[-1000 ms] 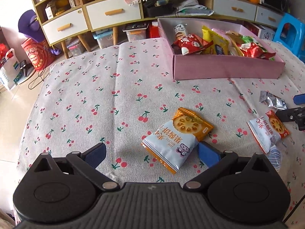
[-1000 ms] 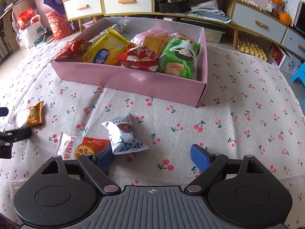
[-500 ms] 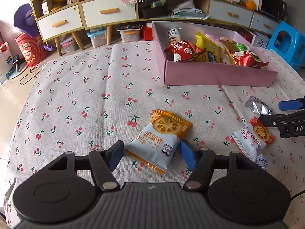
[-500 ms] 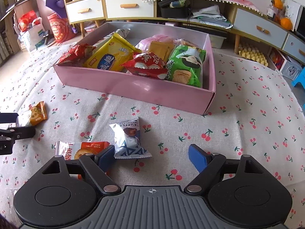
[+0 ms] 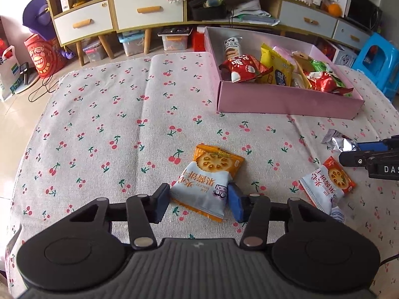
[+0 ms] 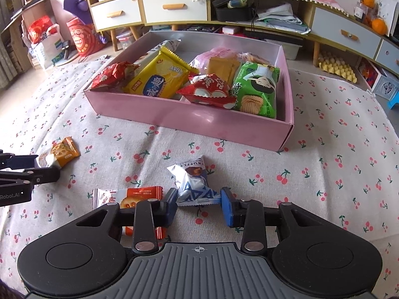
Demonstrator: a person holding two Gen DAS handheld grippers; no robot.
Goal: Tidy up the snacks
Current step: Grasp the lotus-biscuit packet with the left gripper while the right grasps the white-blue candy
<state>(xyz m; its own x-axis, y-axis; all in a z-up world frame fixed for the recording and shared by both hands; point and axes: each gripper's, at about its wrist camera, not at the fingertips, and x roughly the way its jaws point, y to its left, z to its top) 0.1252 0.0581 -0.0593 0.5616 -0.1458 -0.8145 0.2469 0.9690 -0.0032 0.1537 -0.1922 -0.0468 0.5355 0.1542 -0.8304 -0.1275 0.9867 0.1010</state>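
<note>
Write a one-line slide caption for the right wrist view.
Right gripper closing on a silver truffle packet before the pink snack box.

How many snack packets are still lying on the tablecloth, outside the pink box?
3: a biscuit packet between the left tool's fingers, a silver truffle packet between the right tool's, another biscuit packet beside it.

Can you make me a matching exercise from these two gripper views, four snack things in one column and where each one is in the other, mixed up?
Column one:
1. blue and orange jam biscuit packet
2. silver and blue truffle wrapper
3. green biscuit bag
4. white and orange biscuit packet

Column two:
A. inside the pink cardboard box, at its right end
B. between the pads of the left gripper
C. on the cherry tablecloth, partly under the right gripper's left finger
D. between the pads of the right gripper

Pairs: 1-B, 2-D, 3-A, 4-C.
</note>
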